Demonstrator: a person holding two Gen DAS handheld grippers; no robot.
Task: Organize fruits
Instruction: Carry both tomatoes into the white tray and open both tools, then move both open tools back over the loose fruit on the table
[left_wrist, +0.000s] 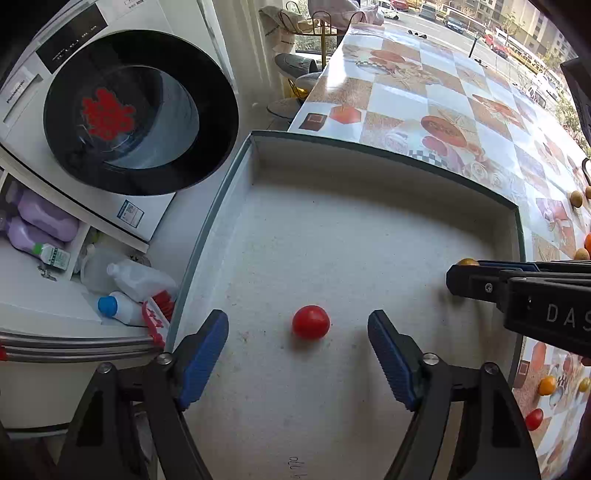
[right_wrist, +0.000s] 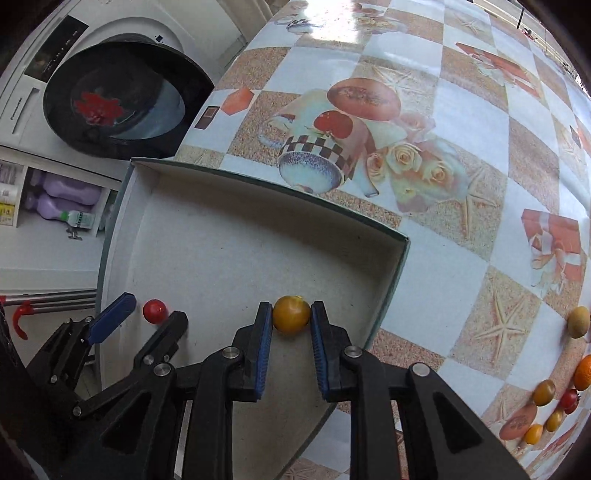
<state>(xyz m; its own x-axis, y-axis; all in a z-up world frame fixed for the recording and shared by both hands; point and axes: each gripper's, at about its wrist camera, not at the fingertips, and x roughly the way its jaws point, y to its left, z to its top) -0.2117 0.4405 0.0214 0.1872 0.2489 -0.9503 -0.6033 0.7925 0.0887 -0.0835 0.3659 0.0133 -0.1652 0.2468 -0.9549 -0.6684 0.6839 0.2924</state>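
Note:
A shallow white cardboard box (left_wrist: 369, 155) with a dark green rim sits at the table's left end. A small red tomato (left_wrist: 310, 322) lies on its floor, between the fingers of my open left gripper (left_wrist: 297, 328), untouched. My right gripper (right_wrist: 291, 319) is shut on a yellow tomato (right_wrist: 291, 314) and holds it over the box's right part. It shows in the left wrist view (left_wrist: 467, 262) at the tip of the right gripper. The box (right_wrist: 258, 184), the red tomato (right_wrist: 155, 311) and the left gripper (right_wrist: 144, 314) also show in the right wrist view.
Several loose yellow, red and orange fruits (right_wrist: 545, 392) lie on the patterned tablecloth (right_wrist: 461, 155) right of the box. A washing machine (left_wrist: 122, 110) and shelves with detergent bottles (left_wrist: 44, 221) stand beyond the table's left edge.

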